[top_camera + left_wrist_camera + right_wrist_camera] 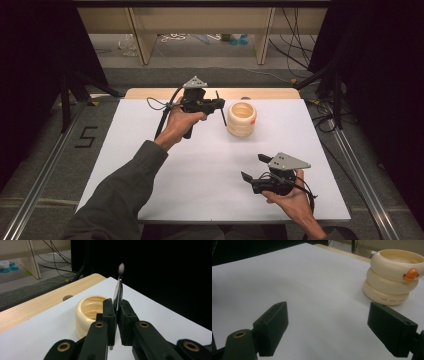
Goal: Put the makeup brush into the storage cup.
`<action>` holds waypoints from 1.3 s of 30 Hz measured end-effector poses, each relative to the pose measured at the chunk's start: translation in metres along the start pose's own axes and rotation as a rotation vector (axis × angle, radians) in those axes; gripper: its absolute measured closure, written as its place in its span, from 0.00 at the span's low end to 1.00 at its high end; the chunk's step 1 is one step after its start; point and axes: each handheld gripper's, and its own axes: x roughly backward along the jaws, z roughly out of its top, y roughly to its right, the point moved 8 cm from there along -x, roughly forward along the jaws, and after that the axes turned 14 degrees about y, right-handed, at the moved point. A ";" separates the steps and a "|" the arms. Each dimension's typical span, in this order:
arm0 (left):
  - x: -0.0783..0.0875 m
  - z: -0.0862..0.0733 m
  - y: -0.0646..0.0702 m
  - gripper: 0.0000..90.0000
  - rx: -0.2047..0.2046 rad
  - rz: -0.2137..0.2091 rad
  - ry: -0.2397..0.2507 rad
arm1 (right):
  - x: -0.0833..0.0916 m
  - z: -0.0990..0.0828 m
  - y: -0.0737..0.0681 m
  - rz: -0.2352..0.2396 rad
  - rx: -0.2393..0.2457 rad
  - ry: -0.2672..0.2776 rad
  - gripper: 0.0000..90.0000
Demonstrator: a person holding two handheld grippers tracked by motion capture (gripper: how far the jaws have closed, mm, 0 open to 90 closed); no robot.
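Note:
A cream ribbed cup [241, 119] stands upright on the white table top [150, 165], right of centre toward the back. In the right gripper view the cup [392, 277] shows an orange duck bill [411, 274] on its rim. My left gripper [219, 104] hovers just left of the cup, shut on a thin dark stick [220, 112]. The left gripper view shows the stick [119, 287], which has a small grey tuft at its upper end, rising from the closed jaws [116, 306] beside the cup [86, 312]. My right gripper [254, 167] is near the front right, open and holding nothing [328, 308].
A wooden strip with a round hole [245, 98] runs along the table's far edge. Beyond it are shelf legs [141, 40] and loose cables on the floor. Black curtains close in both sides. A "5" mark [86, 136] lies on the floor at left.

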 end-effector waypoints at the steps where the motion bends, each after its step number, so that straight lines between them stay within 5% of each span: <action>1: -0.001 0.000 -0.001 0.94 0.001 0.004 -0.001 | 0.000 0.000 0.000 0.000 0.000 0.000 0.20; 39: -0.052 0.016 -0.011 0.94 -0.036 0.057 -0.008 | -0.001 0.000 -0.001 0.015 0.004 -0.004 0.20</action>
